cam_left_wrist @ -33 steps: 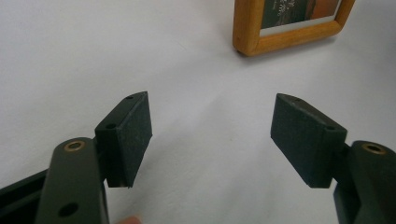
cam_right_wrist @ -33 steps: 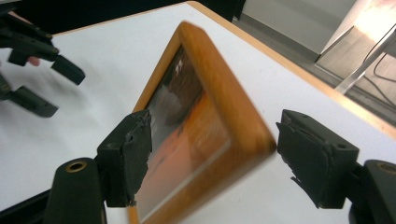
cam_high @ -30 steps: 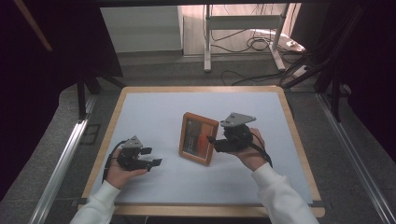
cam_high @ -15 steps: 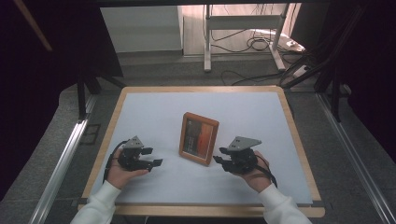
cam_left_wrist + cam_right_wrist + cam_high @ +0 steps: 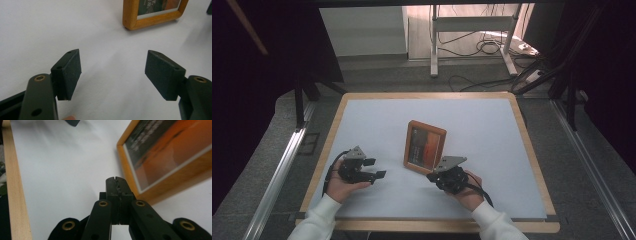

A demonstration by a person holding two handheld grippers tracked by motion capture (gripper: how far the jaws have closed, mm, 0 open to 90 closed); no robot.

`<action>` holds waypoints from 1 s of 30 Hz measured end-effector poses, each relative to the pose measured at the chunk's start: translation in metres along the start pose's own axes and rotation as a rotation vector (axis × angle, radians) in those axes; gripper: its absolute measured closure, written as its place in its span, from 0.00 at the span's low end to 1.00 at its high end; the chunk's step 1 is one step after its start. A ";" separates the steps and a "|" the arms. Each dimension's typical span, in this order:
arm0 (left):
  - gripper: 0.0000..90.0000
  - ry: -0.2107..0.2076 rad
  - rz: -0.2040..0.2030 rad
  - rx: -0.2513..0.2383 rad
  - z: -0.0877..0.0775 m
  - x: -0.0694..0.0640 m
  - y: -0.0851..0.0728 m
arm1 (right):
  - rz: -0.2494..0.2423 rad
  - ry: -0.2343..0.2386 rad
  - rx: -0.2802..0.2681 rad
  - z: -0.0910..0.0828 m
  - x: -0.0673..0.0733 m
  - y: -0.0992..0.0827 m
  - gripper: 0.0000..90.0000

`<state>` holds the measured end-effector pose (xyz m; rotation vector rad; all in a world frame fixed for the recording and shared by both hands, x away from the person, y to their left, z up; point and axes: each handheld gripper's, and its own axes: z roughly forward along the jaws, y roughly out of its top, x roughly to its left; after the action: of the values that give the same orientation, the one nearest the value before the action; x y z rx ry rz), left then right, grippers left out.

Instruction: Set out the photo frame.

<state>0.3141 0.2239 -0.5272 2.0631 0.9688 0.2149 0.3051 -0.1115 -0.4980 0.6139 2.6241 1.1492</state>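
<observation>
A wooden photo frame [image 5: 425, 146] with an orange picture stands in the middle of the white table. My right gripper [image 5: 430, 176] rests low by the frame's near right corner. Its jaws have just been closing and are now shut with nothing between them. In the right gripper view the joined tips [image 5: 116, 180] point past the frame [image 5: 165, 157], which rises close on the right. My left gripper [image 5: 377, 168] lies on the table to the left of the frame, open and empty. Seen from the left gripper [image 5: 113, 72], the frame [image 5: 150, 15] stands farther off.
The table's wooden rim [image 5: 539, 170] runs around the white surface [image 5: 377, 120]; in the right gripper view the rim [image 5: 15, 195] lies at the left. Beyond the far edge, a metal stand [image 5: 472, 35] and cables [image 5: 492, 47] are on the floor.
My right gripper has left the frame's right edge, dropped towards the near side of the table, and shut its jaws. The frame stays standing. The left gripper has kept still.
</observation>
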 end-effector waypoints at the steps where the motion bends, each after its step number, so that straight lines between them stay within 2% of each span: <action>1: 0.32 0.000 0.001 0.000 0.000 0.000 0.000 | -0.001 0.002 0.003 0.003 0.001 0.000 1.00; 7: 0.32 0.001 0.000 -0.001 0.000 0.000 0.000 | -0.018 -0.012 0.028 0.018 0.002 0.000 1.00; 19: 0.32 0.002 -0.001 0.001 0.000 0.001 0.000 | 0.010 -0.066 0.059 0.023 -0.012 -0.010 1.00; 30: 0.32 0.002 -0.001 0.001 0.000 0.001 -0.001 | 0.009 -0.061 0.067 0.024 -0.015 -0.012 1.00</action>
<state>0.3145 0.2250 -0.5279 2.0642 0.9715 0.2164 0.3237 -0.1099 -0.5224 0.6641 2.6199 1.0317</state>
